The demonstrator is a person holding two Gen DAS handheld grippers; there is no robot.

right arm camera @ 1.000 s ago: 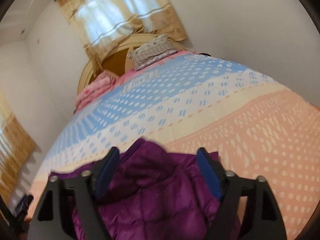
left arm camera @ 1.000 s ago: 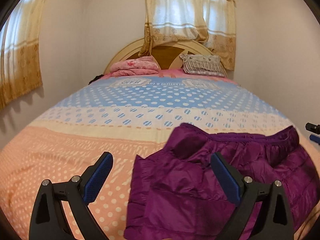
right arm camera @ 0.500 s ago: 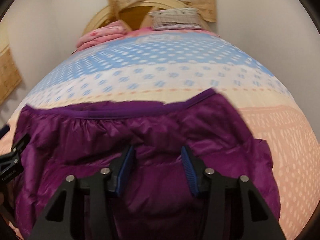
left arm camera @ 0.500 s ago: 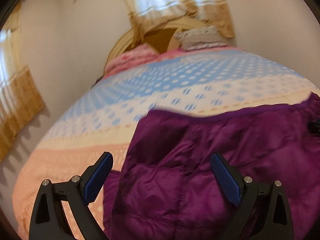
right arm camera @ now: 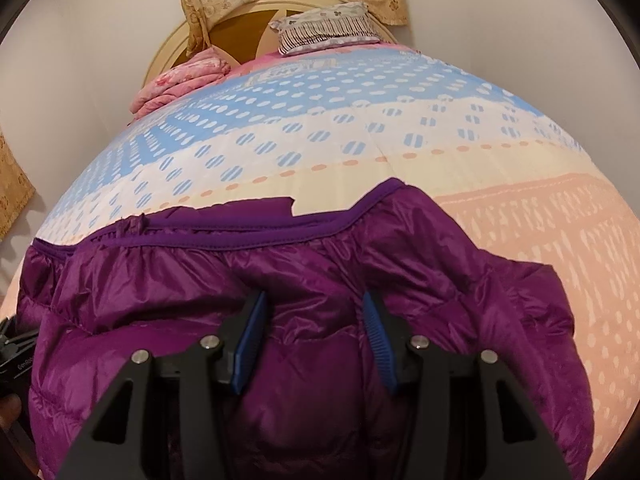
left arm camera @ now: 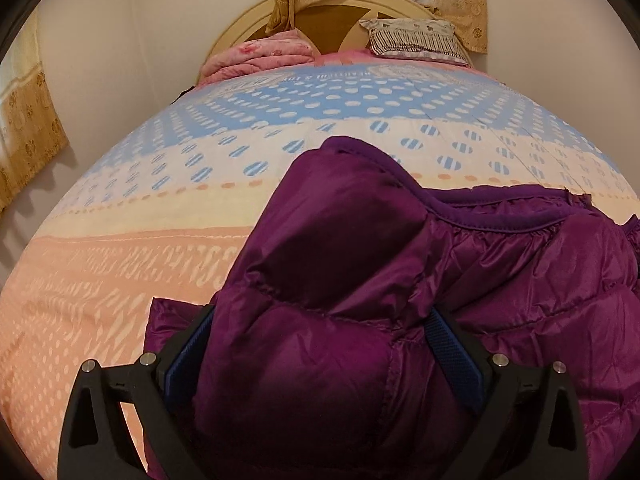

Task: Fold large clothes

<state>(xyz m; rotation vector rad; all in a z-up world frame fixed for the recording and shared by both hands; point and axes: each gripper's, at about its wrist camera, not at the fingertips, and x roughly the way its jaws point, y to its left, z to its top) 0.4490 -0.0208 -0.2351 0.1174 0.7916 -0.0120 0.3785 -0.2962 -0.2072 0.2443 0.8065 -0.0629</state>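
Observation:
A purple puffer jacket point(left arm camera: 460, 280) lies crumpled on the near end of the bed, its darker hem band towards the headboard; it also fills the lower right wrist view point(right arm camera: 280, 272). My left gripper point(left arm camera: 320, 332) is open wide, its blue-padded fingers either side of a raised fold at the jacket's left part. My right gripper point(right arm camera: 314, 320) is half closed, its blue pads point(right arm camera: 252, 336) pressing in on a bulge of the jacket's fabric between them. The left gripper's body shows at the left edge of the right wrist view point(right arm camera: 12, 356).
The bed point(left arm camera: 120, 264) has a quilt in peach, cream and blue dotted bands. A folded pink blanket point(left arm camera: 260, 56) and a striped pillow point(left arm camera: 416, 38) lie by the rounded headboard point(right arm camera: 240, 20). Walls stand close on both sides; curtains hang behind and at left.
Both grippers moved down and forward into the jacket. The right gripper's jaws narrowed from wide open to half closed around the fabric. The left gripper stayed open and now straddles a fold.

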